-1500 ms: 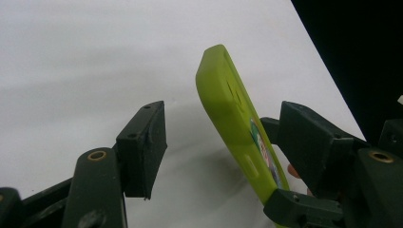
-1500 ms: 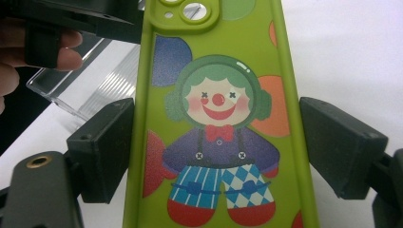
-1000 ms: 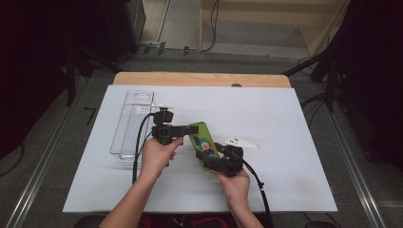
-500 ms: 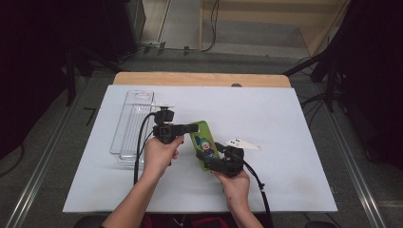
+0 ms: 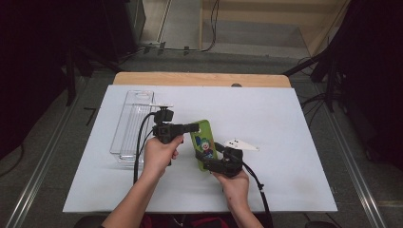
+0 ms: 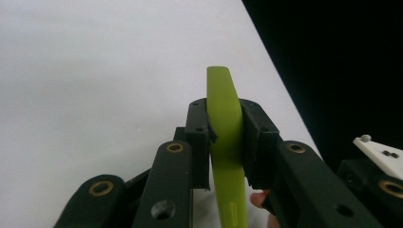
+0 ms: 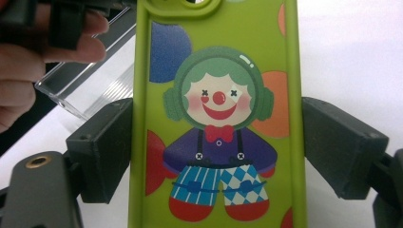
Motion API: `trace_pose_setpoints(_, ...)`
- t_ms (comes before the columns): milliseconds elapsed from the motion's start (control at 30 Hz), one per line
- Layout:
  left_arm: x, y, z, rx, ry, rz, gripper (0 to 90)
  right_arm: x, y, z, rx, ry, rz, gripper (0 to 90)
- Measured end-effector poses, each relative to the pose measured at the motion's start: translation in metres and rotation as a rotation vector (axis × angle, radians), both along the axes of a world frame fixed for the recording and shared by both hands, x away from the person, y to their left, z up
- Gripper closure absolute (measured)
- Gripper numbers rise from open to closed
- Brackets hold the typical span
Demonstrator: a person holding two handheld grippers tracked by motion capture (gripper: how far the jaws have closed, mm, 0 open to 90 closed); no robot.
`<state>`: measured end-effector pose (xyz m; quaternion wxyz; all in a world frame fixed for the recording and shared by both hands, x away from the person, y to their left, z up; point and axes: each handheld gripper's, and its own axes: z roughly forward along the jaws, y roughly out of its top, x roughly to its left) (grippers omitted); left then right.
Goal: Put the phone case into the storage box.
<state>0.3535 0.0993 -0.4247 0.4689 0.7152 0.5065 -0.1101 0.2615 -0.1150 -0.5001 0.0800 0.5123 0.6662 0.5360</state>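
A lime-green phone case printed with a clown is held between both grippers above the white table top. My left gripper comes in from the left at the case's far end. Its jaws have just been closing, and in the left gripper view its pads press on the front and back of the thin case. My right gripper grips the near end. In the right gripper view, the right gripper has a pad on each long edge of the case.
A clear plastic tray lies on the table just left of my left hand, and shows as the clear plastic tray in the right gripper view. A wooden strip borders the table's far edge. Dark floor and cables lie beyond.
The left gripper's jaws have drawn together onto the far end of the green case. Both hands and the case have stayed where they were.
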Motion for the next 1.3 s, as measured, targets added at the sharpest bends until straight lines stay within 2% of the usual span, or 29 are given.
trace_pose_setpoints(333, 0.001, 0.002, 0.0, -0.053, 0.028, -0.01, 77.5, 0.002, -0.001, 0.002, -0.022, -0.008, 0.025, 13.4)
trace_pose_setpoints(500, -0.001, 0.002, 0.002, -0.053, 0.021, -0.019, 77.6, 0.005, -0.002, 0.003, -0.02, -0.004, 0.052, 12.2)
trace_pose_setpoints(600, -0.001, 0.002, 0.004, -0.053, 0.016, -0.022, 77.5, 0.006, -0.004, 0.003, -0.012, 0.003, 0.064, 7.6)
trace_pose_setpoints(633, -0.001, 0.002, 0.004, -0.048, 0.014, -0.026, 77.6, 0.007, -0.004, 0.003, -0.016, 0.007, 0.069, 1.3)
trace_pose_setpoints(667, -0.002, 0.002, 0.005, -0.049, 0.011, -0.024, 77.6, 0.008, -0.004, 0.003, -0.021, 0.01, 0.063, 0.0)
trace_pose_setpoints(867, -0.002, 0.002, 0.006, -0.045, 0.006, -0.026, 77.5, 0.01, -0.005, 0.004, -0.038, 0.027, 0.091, 0.0)
trace_pose_setpoints(1000, -0.002, 0.002, 0.007, -0.03, -0.013, -0.026, 77.5, 0.01, -0.005, 0.004, -0.047, 0.038, 0.11, 0.0)
trace_pose_setpoints(1133, -0.004, 0.001, 0.01, -0.008, -0.052, -0.031, 77.5, 0.011, -0.005, 0.005, -0.043, 0.022, 0.112, 0.0)
trace_pose_setpoints(1300, -0.005, -0.001, 0.015, 0.01, -0.095, -0.037, 77.5, 0.014, -0.008, 0.011, -0.071, 0.047, 0.138, 0.0)
